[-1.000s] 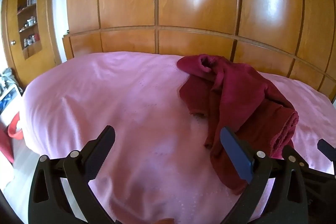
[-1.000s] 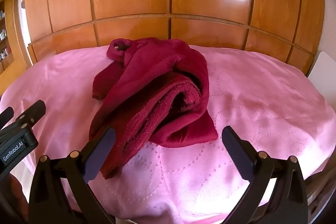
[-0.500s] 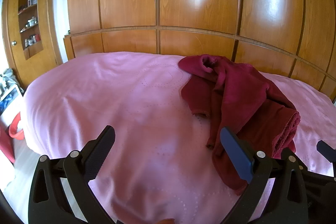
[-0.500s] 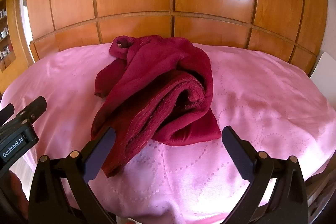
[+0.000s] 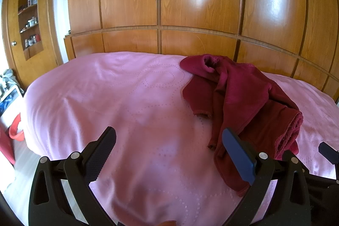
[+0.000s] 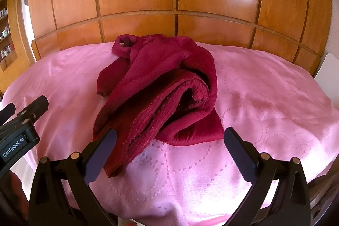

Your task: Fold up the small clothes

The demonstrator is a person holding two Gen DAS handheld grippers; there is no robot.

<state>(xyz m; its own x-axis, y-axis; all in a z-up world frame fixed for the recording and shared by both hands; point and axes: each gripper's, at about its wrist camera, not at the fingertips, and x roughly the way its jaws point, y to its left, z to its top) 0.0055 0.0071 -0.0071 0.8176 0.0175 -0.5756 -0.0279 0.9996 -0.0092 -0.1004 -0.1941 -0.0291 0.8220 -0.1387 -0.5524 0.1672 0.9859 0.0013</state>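
Observation:
A crumpled dark red garment [image 5: 243, 103] lies on the pink bedspread [image 5: 127, 103], bunched and partly rolled, with a sleeve cuff toward the headboard. In the right wrist view the garment [image 6: 161, 86] fills the middle of the bed. My left gripper [image 5: 169, 147] is open over bare bedspread, to the left of the garment; its right finger overlaps the hanging hem. My right gripper [image 6: 169, 145] is open just short of the garment's near edge, with nothing between its fingers. The left gripper's body [image 6: 21, 139] shows at the left edge of the right wrist view.
A glossy wooden panelled wall and headboard [image 5: 190, 20] rises behind the bed. A wooden door with a shelf niche [image 5: 29, 20] stands far left, and a red object [image 5: 14, 130] sits on the floor beside the bed. Bare bedspread [image 6: 275, 103] lies right of the garment.
Both views have risen and drawn slightly nearer, so the garment sits a little lower and larger in frame. Both grippers stay open; the garment has not moved.

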